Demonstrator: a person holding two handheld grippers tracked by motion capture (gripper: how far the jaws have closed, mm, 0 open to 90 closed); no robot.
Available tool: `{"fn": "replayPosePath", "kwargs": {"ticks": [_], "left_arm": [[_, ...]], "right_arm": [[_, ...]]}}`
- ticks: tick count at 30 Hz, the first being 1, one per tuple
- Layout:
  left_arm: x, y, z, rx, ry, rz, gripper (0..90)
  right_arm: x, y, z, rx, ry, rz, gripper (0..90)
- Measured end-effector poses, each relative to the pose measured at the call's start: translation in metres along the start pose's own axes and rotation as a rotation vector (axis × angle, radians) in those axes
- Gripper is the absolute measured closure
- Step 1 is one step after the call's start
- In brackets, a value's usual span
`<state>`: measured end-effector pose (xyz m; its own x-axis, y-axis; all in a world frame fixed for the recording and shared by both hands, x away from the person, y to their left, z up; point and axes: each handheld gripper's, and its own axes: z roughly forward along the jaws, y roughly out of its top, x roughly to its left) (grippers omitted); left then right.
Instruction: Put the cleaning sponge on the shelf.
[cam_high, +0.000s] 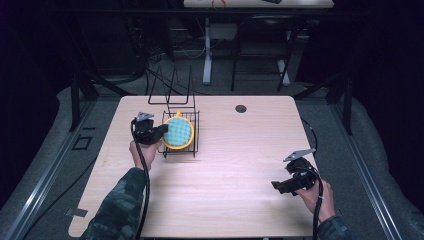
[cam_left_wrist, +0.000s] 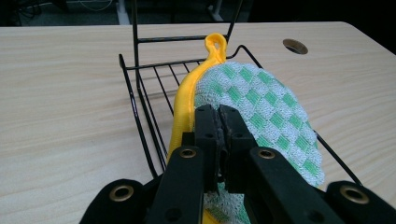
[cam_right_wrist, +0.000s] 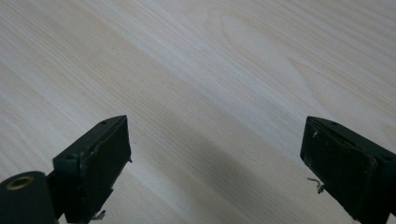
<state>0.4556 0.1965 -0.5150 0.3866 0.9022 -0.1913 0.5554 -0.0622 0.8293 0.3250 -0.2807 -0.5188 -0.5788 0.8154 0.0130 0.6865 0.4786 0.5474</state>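
Jaws pinch pot holder (cam_left_wrist: 261, 112) edge.

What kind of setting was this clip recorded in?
Most likely a lab or data-collection workspace, not a home: a bare wooden table stands in a dark room, loose cables trail on the floor behind it, and another desk stands beyond.

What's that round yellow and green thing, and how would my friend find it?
Look at the left half of the wooden table for the black wire rack. In it stands a round pot holder, pinched by the left gripper. It is the one colourful thing there: green-and-white checks, a yellow edge and a yellow loop on top.
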Motion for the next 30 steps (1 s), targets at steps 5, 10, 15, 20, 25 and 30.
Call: {"fn": "replayPosePath", "kwargs": {"ticks": [5,10,15,20,25,30], "left_arm": [[0.0,0.0,0.004,0.002,0.002,-0.01,87.5],[-0.001,-0.002,0.011,0.026,0.019,-0.005,87.5],[-0.001,-0.004,0.019,0.045,0.032,-0.014,87.5],[-0.002,-0.007,0.024,0.063,0.034,-0.026,87.5],[-0.003,-0.007,0.027,0.061,0.045,-0.02,87.5],[-0.002,-0.007,0.03,0.061,0.055,-0.033,87.4]], "right_arm": [[0.0,0.0,0.001,0.004,0.0,-0.004,7.9],[0.0,-0.002,-0.001,-0.002,-0.003,-0.001,8.0],[-0.001,-0.002,-0.002,-0.002,-0.001,0.005,8.0],[-0.001,-0.003,-0.002,-0.003,0.001,0.005,8.1],[0.0,-0.003,-0.002,-0.002,-0.004,0.001,8.1],[-0.001,-0.003,-0.002,-0.003,-0.003,0.005,8.2]]}}
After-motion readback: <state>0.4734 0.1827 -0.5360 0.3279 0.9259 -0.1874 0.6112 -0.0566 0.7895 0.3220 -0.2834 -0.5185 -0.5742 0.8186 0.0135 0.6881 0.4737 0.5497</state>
